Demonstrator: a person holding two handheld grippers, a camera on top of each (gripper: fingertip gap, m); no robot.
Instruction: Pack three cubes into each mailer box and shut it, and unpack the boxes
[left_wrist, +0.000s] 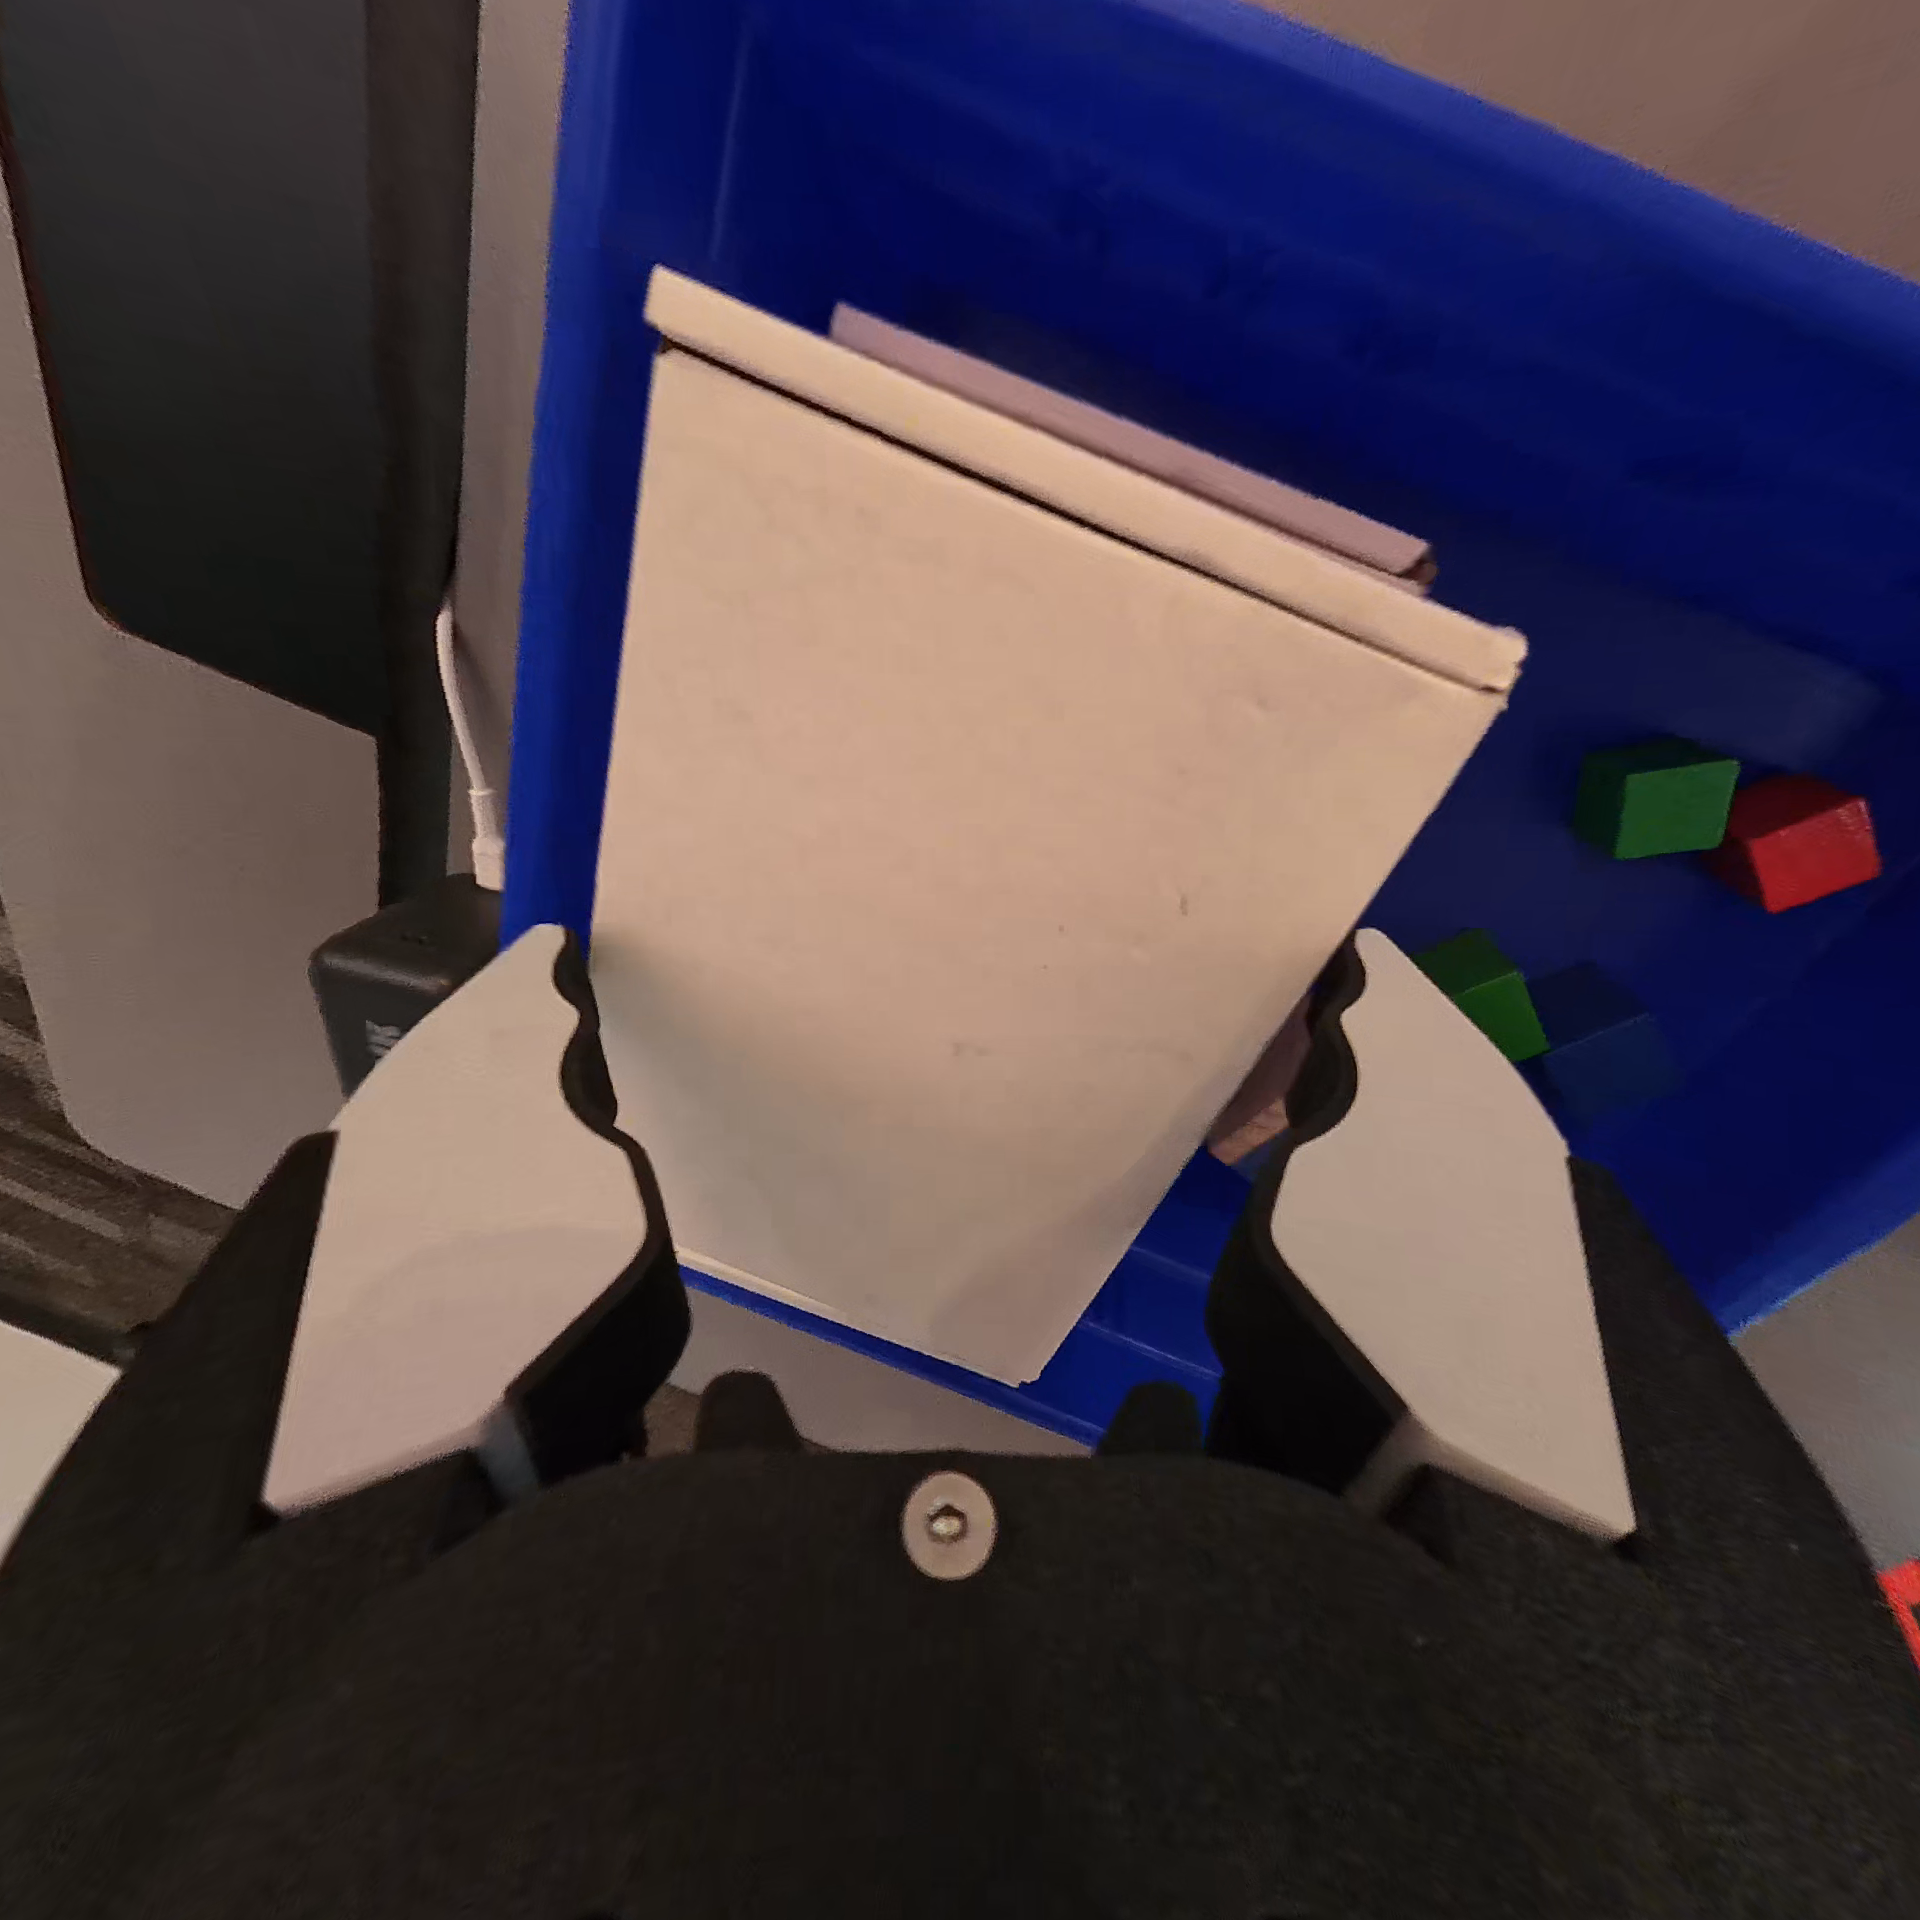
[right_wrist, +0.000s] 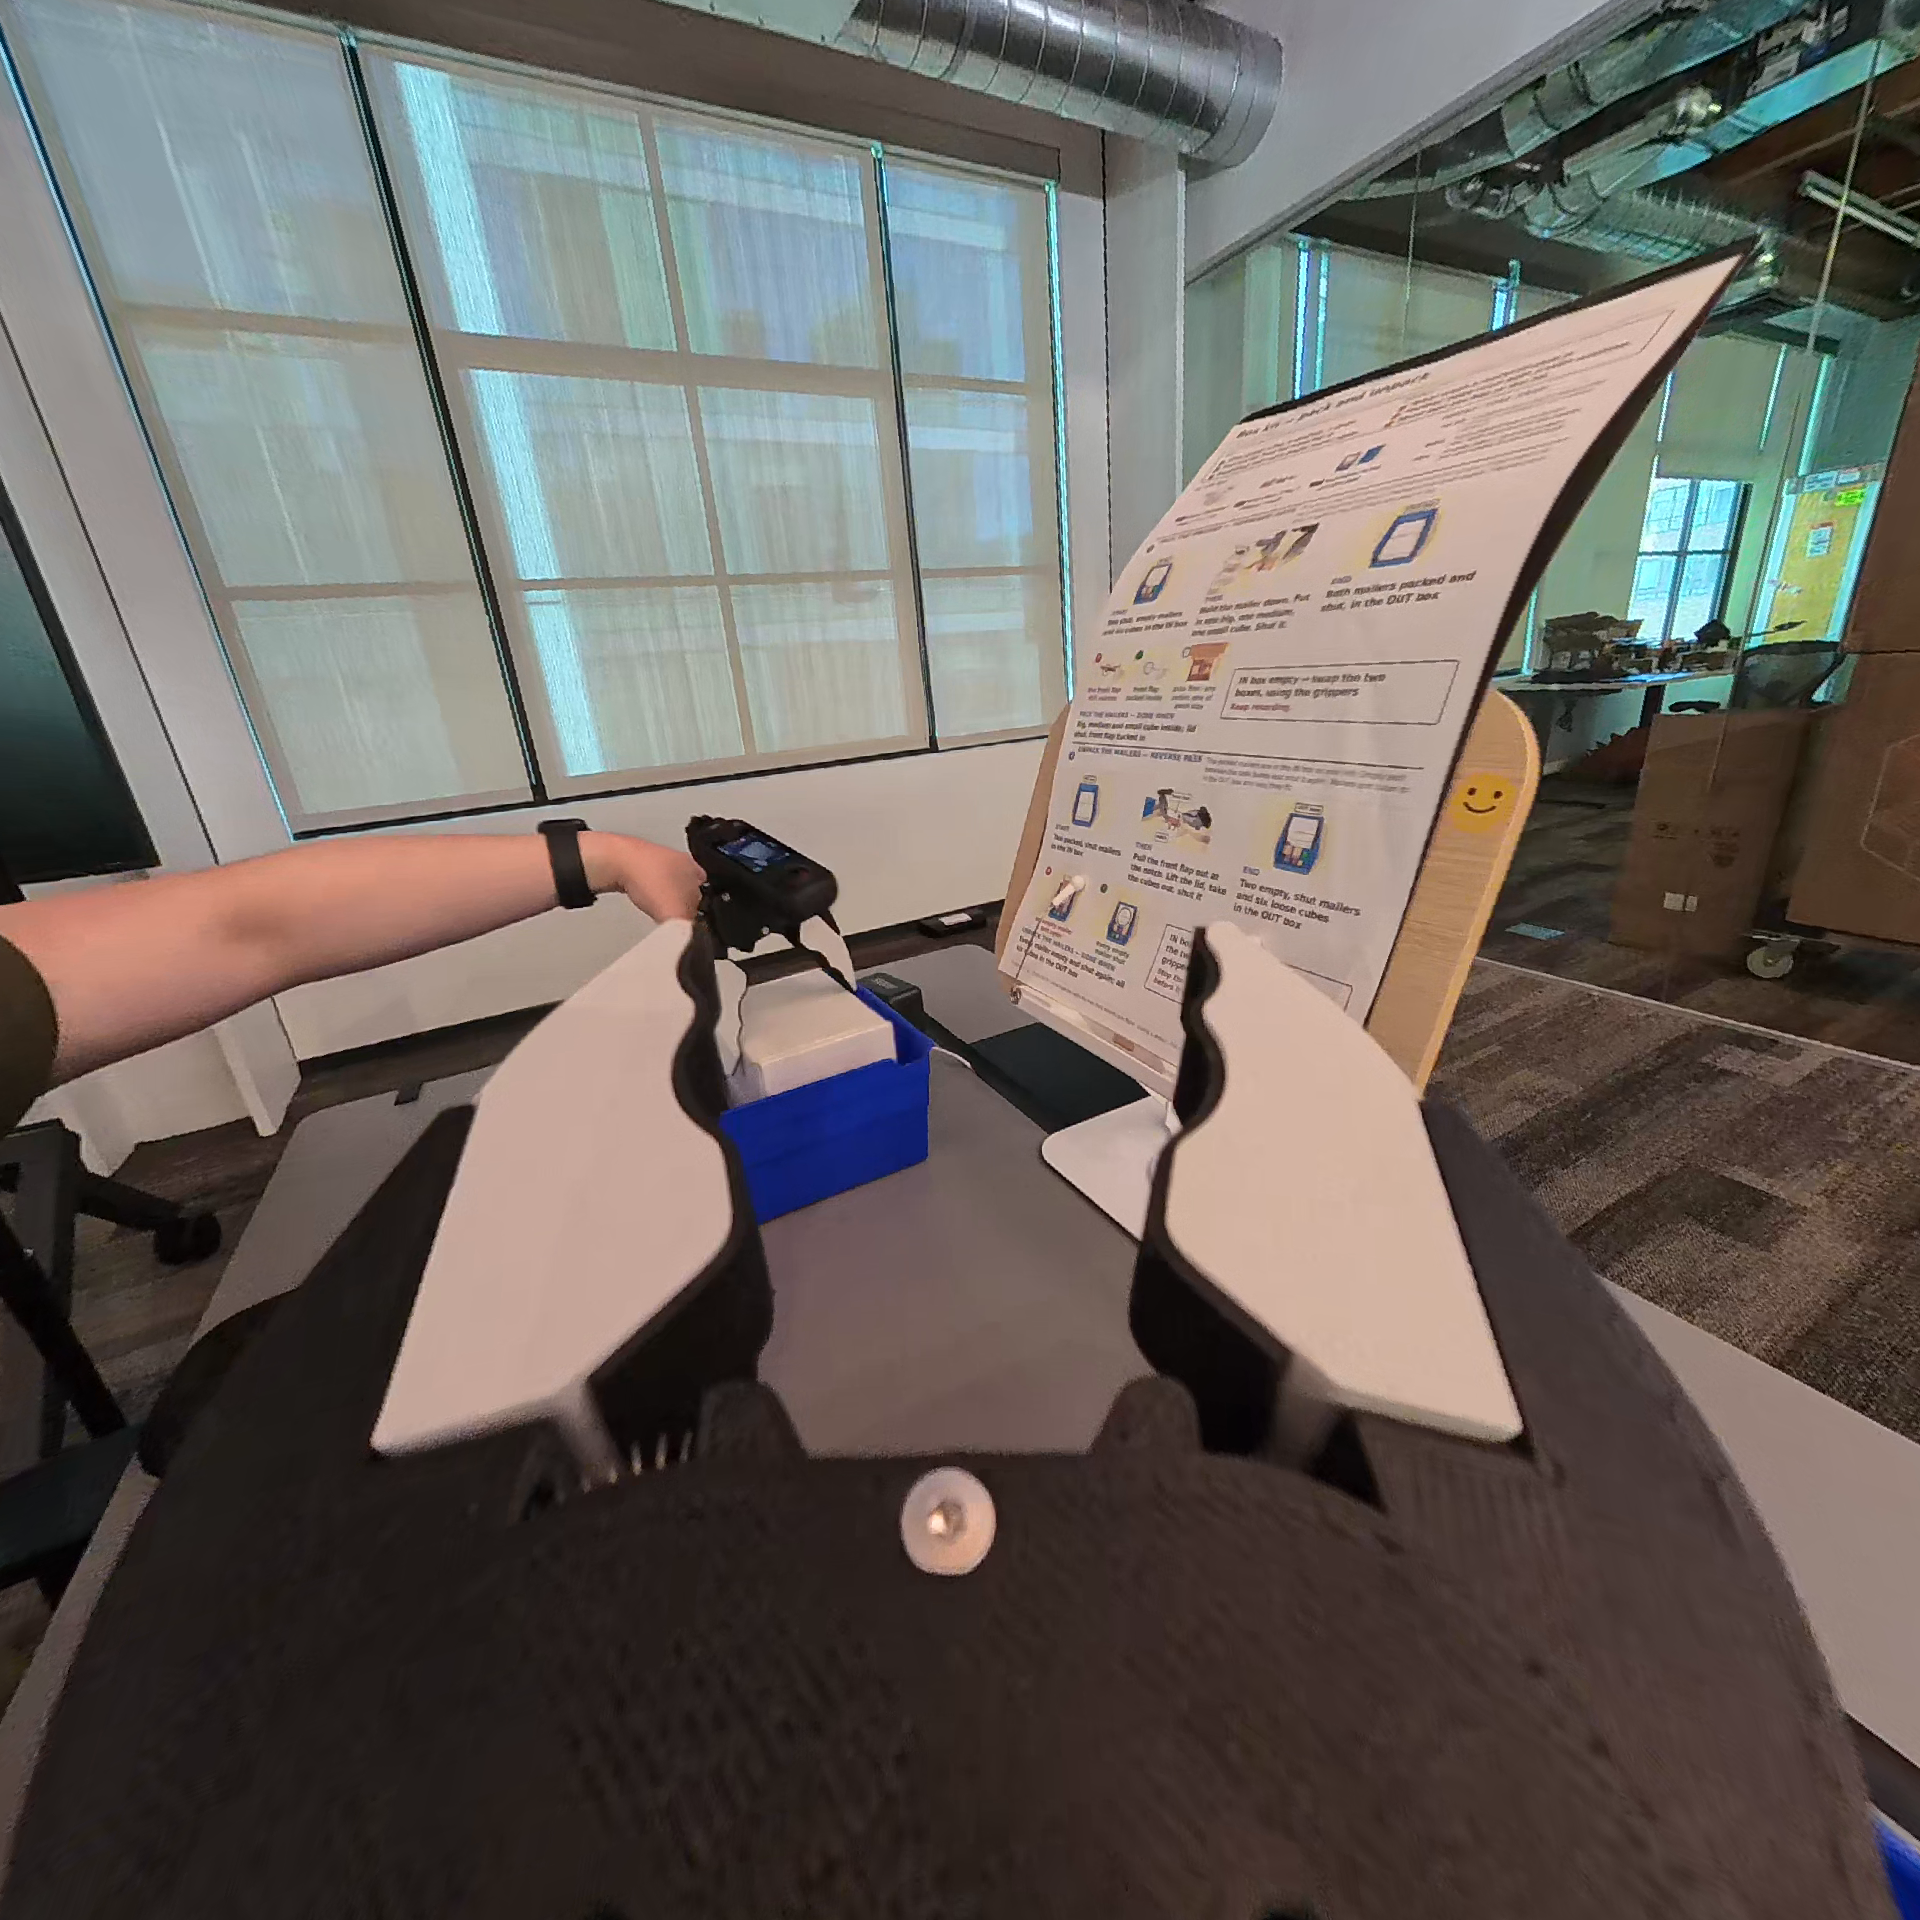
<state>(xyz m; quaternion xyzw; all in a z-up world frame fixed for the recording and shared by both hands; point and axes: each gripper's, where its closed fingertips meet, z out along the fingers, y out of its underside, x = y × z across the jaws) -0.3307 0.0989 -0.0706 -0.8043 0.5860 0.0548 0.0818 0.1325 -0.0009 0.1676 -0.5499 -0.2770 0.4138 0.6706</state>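
Observation:
A white mailer box (left_wrist: 987, 831), lid shut, is in the blue bin (left_wrist: 1143, 156), on top of a second, greyer mailer box (left_wrist: 1143, 447). My left gripper (left_wrist: 961, 966) straddles the top box, with a finger against each long side, shut on it. Loose cubes lie on the bin floor to the right: a green one (left_wrist: 1652, 795), a red one (left_wrist: 1803, 842), another green one (left_wrist: 1486, 992) and a blue one (left_wrist: 1595, 1039). My right gripper (right_wrist: 945, 956) is open and empty above the grey table (right_wrist: 935, 1299), facing the bin (right_wrist: 831, 1132) and the left gripper (right_wrist: 790, 956).
A black device (left_wrist: 405, 966) with a white cable (left_wrist: 468, 748) sits left of the bin. An instruction sheet (right_wrist: 1299, 675) on a wooden stand (right_wrist: 1475, 904) rises at the table's right. A person's arm (right_wrist: 312, 925) reaches in from the left. About 55 cm separates my left fingertips from my right.

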